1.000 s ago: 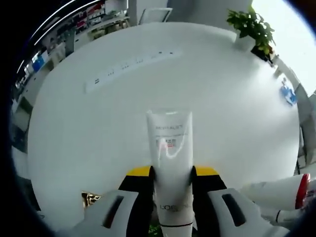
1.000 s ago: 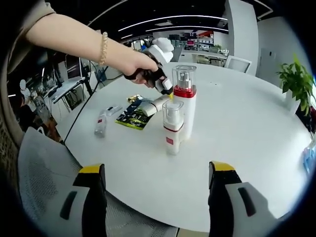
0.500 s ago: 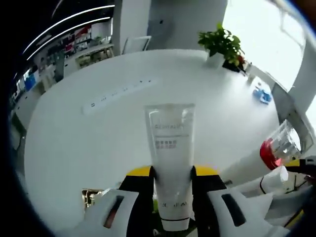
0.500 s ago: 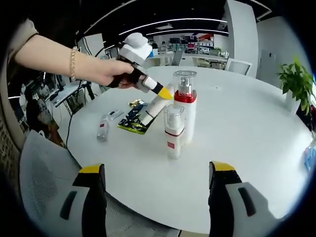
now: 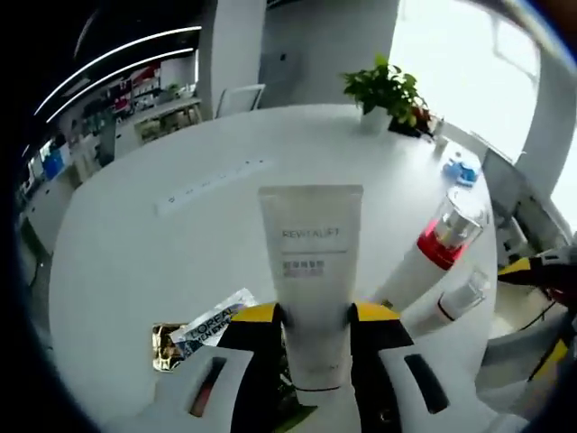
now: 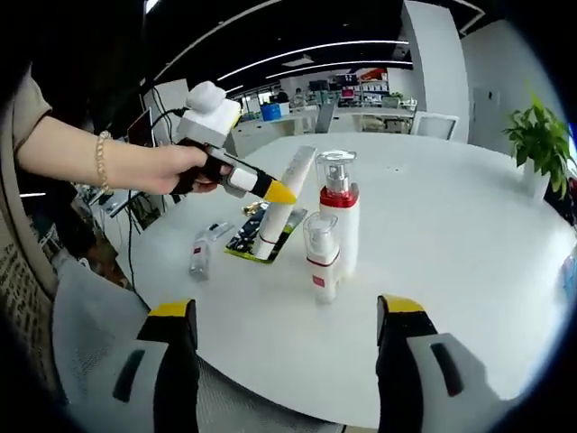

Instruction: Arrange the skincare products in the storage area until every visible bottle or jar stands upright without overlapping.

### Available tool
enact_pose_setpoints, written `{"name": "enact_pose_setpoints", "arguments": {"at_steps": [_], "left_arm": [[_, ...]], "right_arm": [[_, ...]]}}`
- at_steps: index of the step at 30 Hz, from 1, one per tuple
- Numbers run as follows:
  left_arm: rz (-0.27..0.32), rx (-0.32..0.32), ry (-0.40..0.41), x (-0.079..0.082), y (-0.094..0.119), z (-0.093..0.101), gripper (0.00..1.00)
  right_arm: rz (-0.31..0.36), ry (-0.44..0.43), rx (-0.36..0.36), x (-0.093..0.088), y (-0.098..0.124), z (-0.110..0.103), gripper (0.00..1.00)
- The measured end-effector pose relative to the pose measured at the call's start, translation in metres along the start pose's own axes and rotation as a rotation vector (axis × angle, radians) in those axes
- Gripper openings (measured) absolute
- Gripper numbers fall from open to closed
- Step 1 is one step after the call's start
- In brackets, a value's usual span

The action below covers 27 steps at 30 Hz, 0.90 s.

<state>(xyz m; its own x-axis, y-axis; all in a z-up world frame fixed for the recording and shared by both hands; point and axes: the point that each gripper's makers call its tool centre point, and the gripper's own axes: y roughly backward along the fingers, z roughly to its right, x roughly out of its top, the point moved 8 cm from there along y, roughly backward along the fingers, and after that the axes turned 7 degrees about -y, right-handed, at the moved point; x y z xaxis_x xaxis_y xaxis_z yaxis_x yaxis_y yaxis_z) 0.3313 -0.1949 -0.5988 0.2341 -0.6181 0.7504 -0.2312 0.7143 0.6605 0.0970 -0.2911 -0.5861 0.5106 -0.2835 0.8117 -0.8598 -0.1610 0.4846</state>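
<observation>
Between the left gripper's (image 5: 314,327) jaws sits a white tube (image 5: 312,275), pinched low near its cap end, the flat crimped end pointing to 12 o'clock in the left gripper view. In the right gripper view the tube (image 6: 283,200) leans toward 1 o'clock, cap end down on a dark sachet (image 6: 262,236) on the white table (image 6: 469,262). I judge it light and soft-walled, likely to buckle or slip if squeezed mid-body; the stiffer shoulder by the cap is the better hold, and it should stand cap-down. The right gripper (image 6: 283,316) is spread wide, holding and touching nothing. Just at 3 o'clock of the tube stand a tall red-collared pump bottle (image 6: 339,216) and a shorter one (image 6: 323,254), both upright. A small bottle (image 6: 199,259) lies flat at 9 o'clock of the sachet.
</observation>
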Motion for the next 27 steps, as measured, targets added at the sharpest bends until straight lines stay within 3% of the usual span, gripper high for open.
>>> {"name": "enact_pose_setpoints", "arguments": {"at_steps": [7,13,18,25,27], "left_arm": [[0.044,0.003,-0.006,-0.015,0.020,0.017,0.26],[0.059,0.033,-0.059,-0.029,0.036,0.033,0.26],[0.082,0.027,-0.055,-0.038,0.047,0.044,0.26],[0.109,0.038,-0.032,-0.051,0.062,0.057,0.26],[0.115,0.045,-0.029,-0.055,0.066,0.061,0.26]], "right_arm": [[0.042,-0.032,0.026,0.014,0.007,-0.008,0.72],[0.101,-0.074,0.138,0.040,-0.007,-0.031,0.66],[0.089,-0.083,0.202,0.052,-0.042,-0.044,0.63],[0.045,-0.146,0.223,0.048,-0.083,-0.050,0.51],[0.005,-0.154,0.217,0.043,-0.089,-0.053,0.48]]}}
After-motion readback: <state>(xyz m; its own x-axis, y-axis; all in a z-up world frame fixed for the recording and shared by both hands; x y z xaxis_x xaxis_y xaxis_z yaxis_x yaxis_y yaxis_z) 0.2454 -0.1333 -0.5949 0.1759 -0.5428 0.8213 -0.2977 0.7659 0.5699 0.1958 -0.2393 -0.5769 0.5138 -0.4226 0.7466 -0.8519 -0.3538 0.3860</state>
